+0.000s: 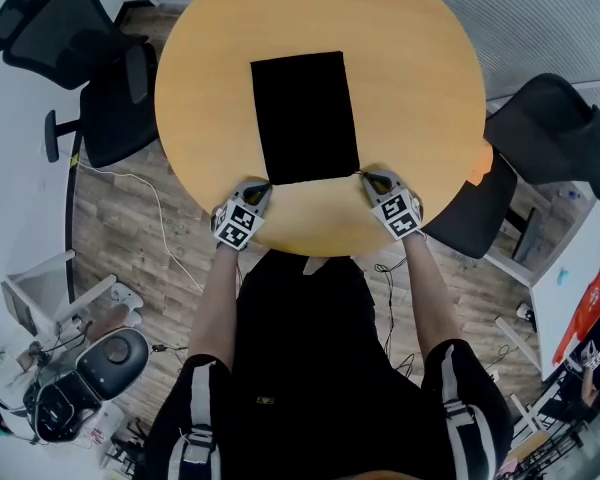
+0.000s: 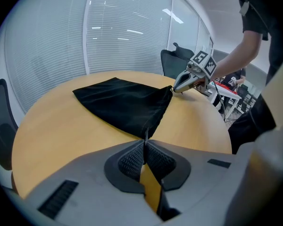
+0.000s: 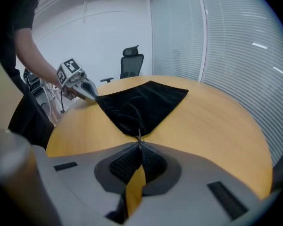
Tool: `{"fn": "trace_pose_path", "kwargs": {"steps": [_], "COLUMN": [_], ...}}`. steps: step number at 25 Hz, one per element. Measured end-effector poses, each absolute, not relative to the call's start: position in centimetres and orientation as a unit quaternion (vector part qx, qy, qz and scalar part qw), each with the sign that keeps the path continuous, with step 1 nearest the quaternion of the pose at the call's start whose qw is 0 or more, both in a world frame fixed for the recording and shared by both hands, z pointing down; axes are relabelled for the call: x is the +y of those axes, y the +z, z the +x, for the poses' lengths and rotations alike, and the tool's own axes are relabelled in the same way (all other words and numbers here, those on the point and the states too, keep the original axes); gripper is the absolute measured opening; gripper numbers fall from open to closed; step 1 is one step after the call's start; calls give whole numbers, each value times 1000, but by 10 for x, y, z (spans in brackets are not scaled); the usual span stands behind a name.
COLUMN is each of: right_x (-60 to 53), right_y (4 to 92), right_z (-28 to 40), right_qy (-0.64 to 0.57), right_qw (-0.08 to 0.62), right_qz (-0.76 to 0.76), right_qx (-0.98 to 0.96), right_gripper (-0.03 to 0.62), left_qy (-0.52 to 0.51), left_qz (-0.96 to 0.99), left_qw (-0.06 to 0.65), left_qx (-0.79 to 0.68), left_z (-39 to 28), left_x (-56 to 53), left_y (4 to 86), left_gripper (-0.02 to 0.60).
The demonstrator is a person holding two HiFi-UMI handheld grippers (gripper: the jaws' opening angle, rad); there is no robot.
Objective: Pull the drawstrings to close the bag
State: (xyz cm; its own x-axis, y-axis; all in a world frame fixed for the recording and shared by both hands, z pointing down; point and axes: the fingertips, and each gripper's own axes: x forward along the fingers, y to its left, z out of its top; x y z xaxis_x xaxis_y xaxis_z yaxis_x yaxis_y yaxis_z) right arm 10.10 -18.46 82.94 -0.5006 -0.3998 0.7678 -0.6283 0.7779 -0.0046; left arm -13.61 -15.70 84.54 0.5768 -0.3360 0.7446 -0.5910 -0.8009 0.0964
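Head view: the black bag (image 1: 303, 116) lies flat on the round surface (image 1: 420, 78), its long axis running from 12 to 6 o'clock. Its short near edge, which I take for the mouth, faces the person at 6 o'clock. The left tool (image 1: 263, 188) sits at the bag's 7 o'clock corner and the right tool (image 1: 370, 179) at its 5 o'clock corner. Each hand is about as near to its own corner as the other. The pull ahead likely runs along that near edge, left toward 9 o'clock and right toward 3 o'clock, across the long axis.

Left gripper view: the bag spreads away toward 11 o'clock, and one corner narrows down to the jaw tips. The pads are pressed together on a thin dark drawstring (image 2: 145, 136) coming out of that corner. The right tool touches the other near corner at 1 o'clock.

Right gripper view: the bag fans out toward 12 o'clock from the tips. The jaws are clamped on a thin cord at the corner. The left tool sits at 10 o'clock on the opposite corner.
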Motion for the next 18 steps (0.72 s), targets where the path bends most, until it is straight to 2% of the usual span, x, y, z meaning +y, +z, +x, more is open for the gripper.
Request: {"fn": "trace_pose_path", "kwargs": {"steps": [7,18], "right_x": [-194,-217], "right_y": [791,705], "right_z": [94,87], "right_qy": [159,100], "right_qw": [344,287], "right_qz": [331,346], "right_qx": [-864,-888], "right_gripper": [57,57], "left_qy": [325,271], "left_qz": [885,879], "left_qw": [153,102], "left_qx": [-296,-378], "left_z": [-129,-137], "left_x": [-173,-196], "left_y": [802,709], "left_gripper": [15,14]}}
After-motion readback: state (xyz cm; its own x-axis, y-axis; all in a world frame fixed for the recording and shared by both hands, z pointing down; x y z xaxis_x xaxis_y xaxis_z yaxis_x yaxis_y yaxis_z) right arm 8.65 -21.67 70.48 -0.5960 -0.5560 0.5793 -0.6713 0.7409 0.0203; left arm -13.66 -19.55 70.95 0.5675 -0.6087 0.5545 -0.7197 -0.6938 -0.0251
